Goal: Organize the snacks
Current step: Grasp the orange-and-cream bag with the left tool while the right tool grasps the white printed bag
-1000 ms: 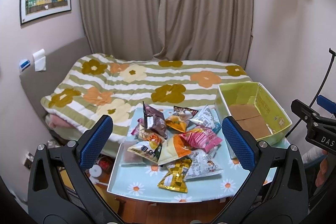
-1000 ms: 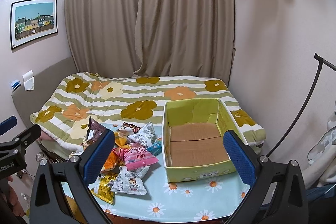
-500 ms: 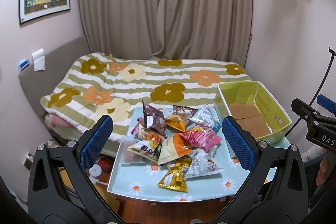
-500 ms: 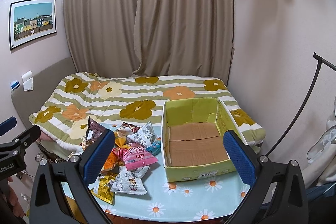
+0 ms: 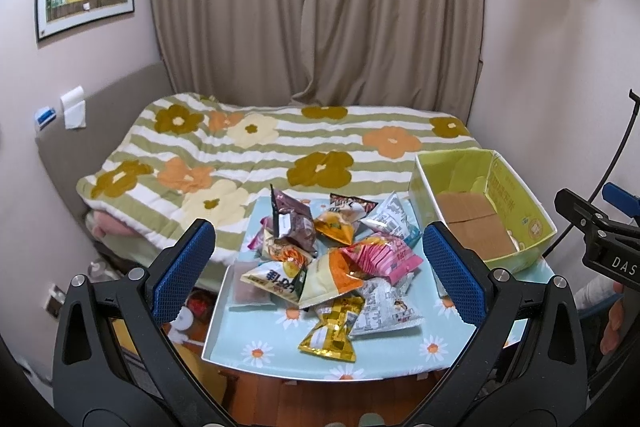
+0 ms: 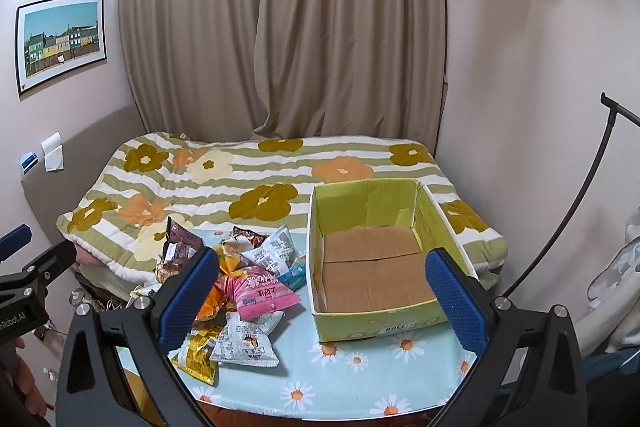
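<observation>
1. Almost nothing has been moved since a second ago; only the brown bag (image 5: 294, 223) is seen leaning a little differently.
2. Both the left gripper (image 5: 318, 269) and the right gripper (image 6: 322, 297) are held wide open with nothing in them, above the counter (image 6: 340, 383).
3. The snacks (image 5: 332, 267) are piled on the counter's left side, so they can be reached.
4. The green box (image 6: 380, 319) is kept empty beside the pile, probably so snacks can be put in.

Daisy-print table (image 5: 256, 351) with a heap of snack packets (image 5: 332, 263) beside an open green box (image 6: 376, 255).
</observation>
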`<action>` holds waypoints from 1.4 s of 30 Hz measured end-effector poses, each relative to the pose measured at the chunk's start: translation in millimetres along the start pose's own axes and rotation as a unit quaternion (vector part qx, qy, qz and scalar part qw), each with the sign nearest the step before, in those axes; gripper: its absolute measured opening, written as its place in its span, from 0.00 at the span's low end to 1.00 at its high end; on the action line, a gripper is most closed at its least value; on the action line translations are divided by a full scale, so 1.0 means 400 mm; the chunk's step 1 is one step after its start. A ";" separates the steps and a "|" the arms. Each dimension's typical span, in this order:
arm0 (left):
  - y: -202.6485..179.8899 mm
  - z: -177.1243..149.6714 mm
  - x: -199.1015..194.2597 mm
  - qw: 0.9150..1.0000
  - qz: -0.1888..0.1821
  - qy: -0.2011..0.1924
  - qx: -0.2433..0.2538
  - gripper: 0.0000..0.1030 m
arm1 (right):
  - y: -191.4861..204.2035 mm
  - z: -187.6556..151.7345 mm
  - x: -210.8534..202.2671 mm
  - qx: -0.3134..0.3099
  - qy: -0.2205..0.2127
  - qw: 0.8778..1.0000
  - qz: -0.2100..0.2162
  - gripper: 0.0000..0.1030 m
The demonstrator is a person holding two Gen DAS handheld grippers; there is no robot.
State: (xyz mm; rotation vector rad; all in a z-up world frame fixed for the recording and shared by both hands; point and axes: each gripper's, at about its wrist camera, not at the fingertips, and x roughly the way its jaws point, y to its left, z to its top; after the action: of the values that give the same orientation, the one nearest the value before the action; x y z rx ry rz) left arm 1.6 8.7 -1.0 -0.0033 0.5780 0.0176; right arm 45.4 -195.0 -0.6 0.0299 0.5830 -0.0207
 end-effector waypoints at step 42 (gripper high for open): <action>-0.075 -0.256 0.715 0.918 -0.138 0.260 0.266 0.89 | 0.176 -0.374 0.531 0.037 0.264 0.959 0.097 1.00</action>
State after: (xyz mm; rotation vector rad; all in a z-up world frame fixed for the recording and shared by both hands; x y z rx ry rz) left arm 185.5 -17.8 -242.9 0.4531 1.0976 -0.4291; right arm 142.1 -122.0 -240.9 0.1694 1.1124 0.1610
